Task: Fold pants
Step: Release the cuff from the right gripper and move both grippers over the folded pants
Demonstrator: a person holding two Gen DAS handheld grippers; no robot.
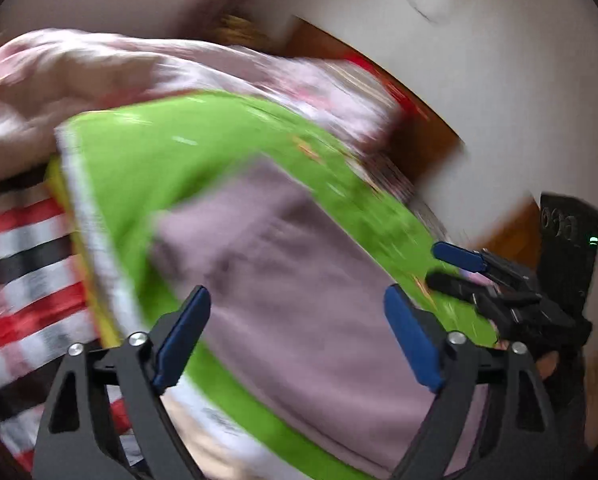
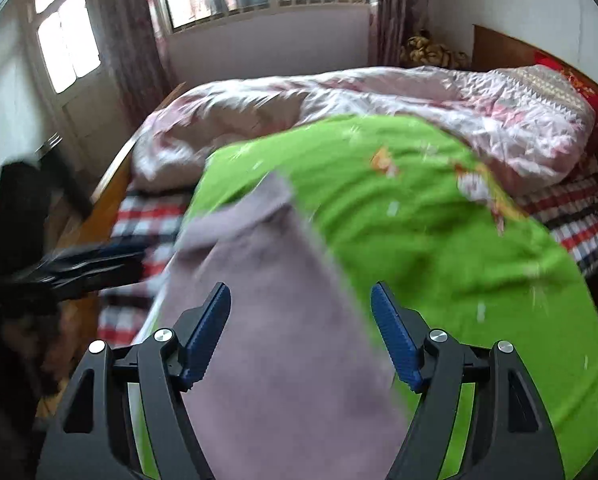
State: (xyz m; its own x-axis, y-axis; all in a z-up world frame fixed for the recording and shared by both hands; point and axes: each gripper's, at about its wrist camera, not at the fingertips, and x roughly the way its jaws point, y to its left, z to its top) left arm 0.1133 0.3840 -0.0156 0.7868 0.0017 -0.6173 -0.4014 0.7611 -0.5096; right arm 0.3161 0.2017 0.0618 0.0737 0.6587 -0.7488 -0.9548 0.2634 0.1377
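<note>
At the left edge of the bed, a red, white and black checked sheet (image 1: 23, 264) shows beside the green blanket (image 1: 147, 160), and on that blanket lie the mauve pants (image 1: 283, 280), spread flat as a long panel running away from both cameras. The left gripper (image 1: 297, 336) hovers over the near part of the pants with its jaws spread wide and nothing between them. To its right, the right gripper (image 2: 301, 334) is likewise open and empty above the cloth. The pants look light, soft and limp, likely to sag and drag on the blanket rather than slip, so I judge a pinch at the hem or waistband corners safest. A crumpled pink quilt (image 2: 499, 112) lies beyond.
</note>
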